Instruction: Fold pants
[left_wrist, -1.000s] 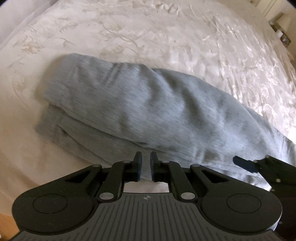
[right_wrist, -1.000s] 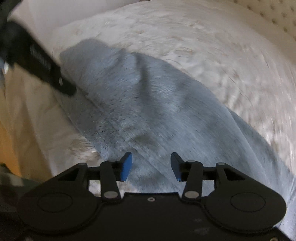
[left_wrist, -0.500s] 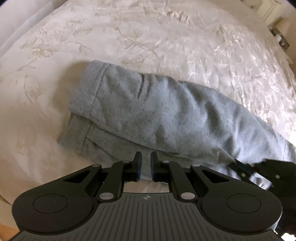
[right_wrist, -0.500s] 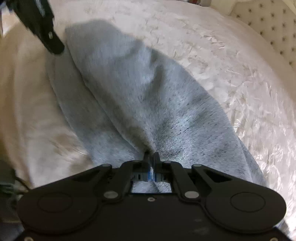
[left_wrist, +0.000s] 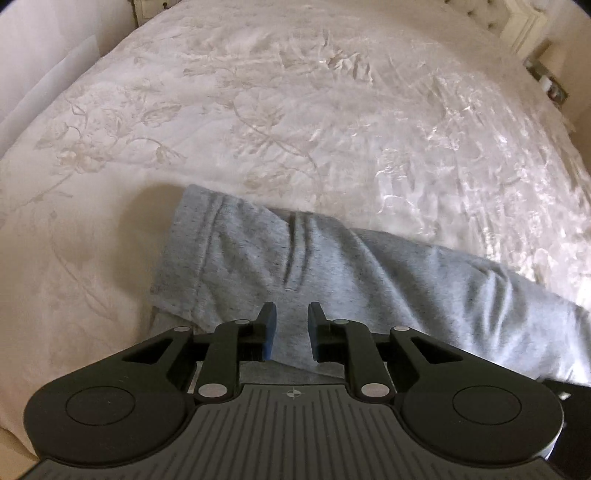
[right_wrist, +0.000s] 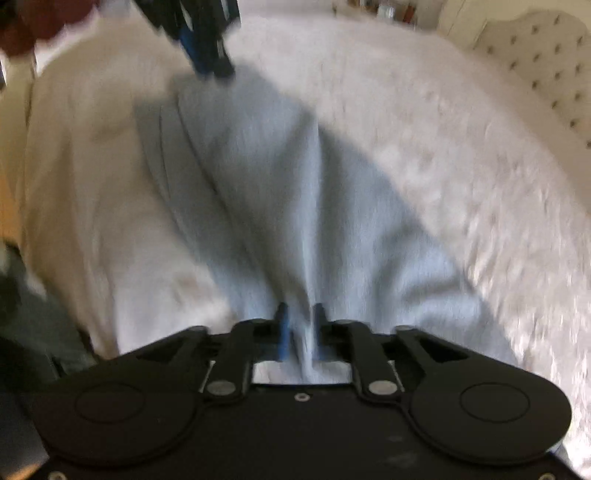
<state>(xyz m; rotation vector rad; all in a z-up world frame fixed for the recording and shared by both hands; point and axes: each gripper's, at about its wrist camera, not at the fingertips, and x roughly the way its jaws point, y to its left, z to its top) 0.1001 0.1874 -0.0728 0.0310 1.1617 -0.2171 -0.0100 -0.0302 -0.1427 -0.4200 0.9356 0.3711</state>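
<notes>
Grey pants (left_wrist: 332, 273) lie folded lengthwise on a cream floral bedspread (left_wrist: 295, 110), waistband end at the left. My left gripper (left_wrist: 291, 332) is open just above the near edge of the pants, with nothing between its fingers. In the blurred right wrist view the pants (right_wrist: 266, 177) run away from my right gripper (right_wrist: 299, 332), which is shut on a bunched fold of the grey fabric. The left gripper (right_wrist: 207, 48) shows at the far end of the pants there.
The bedspread fills most of both views. A tufted headboard (right_wrist: 535, 62) stands at the right. A bedside shelf with small items (left_wrist: 550, 85) sits at the far right. The bed's near edge (right_wrist: 44, 221) drops off at the left.
My left gripper has opened and risen away from the pants. My right gripper closed on the fabric and now pulls it, with the view blurred by motion.
</notes>
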